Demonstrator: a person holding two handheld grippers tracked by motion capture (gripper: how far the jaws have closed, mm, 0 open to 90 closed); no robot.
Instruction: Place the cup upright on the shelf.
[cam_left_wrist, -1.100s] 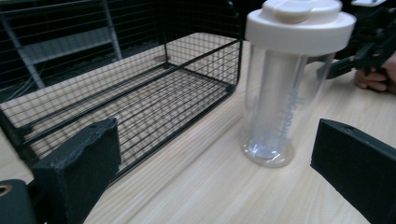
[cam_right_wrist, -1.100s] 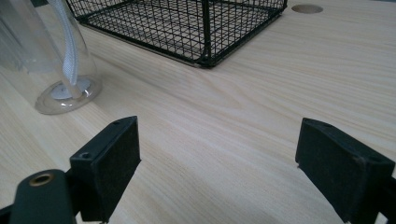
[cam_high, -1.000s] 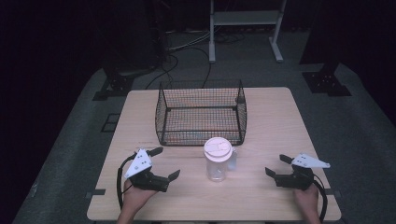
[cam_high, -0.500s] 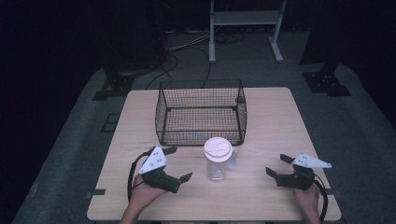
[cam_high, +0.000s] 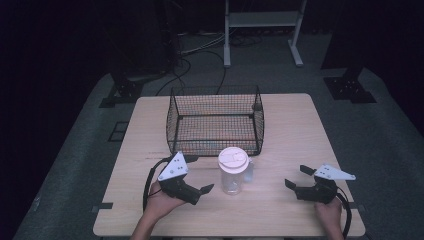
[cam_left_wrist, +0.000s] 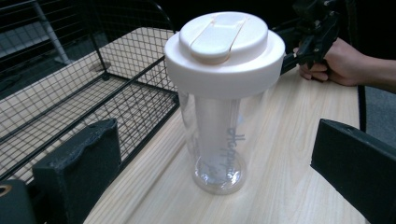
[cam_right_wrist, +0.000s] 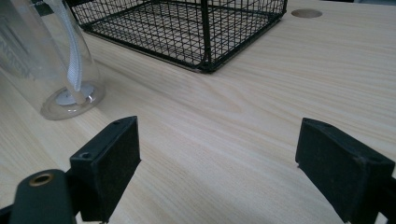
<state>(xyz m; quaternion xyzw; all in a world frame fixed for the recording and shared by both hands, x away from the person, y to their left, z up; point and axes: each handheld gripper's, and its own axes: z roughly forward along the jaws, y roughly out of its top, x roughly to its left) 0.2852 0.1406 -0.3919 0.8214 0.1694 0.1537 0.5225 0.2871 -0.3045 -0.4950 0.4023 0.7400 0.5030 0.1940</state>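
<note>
Clear plastic tumbler with a white lid (cam_high: 233, 171) stands upright on the light wooden table (cam_high: 300, 125), just in front of the black wire basket (cam_high: 215, 120). The left gripper (cam_high: 202, 192) is near it with jaws wide apart, holding nothing. The right gripper (cam_high: 295, 179) rests well apart, jaws also spread and empty.

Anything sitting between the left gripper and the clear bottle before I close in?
Nothing: in the high view, only bare table wood separates the left gripper from the bottle; in the left gripper view the bottle stands unobstructed beyond its open jaws.

Both hands hold grippers low at the near edge: the left gripper (cam_high: 202, 192) angled inward with fingers (cam_left_wrist: 77, 168) spread wide, the right gripper (cam_high: 296, 179) likewise agape.
</note>
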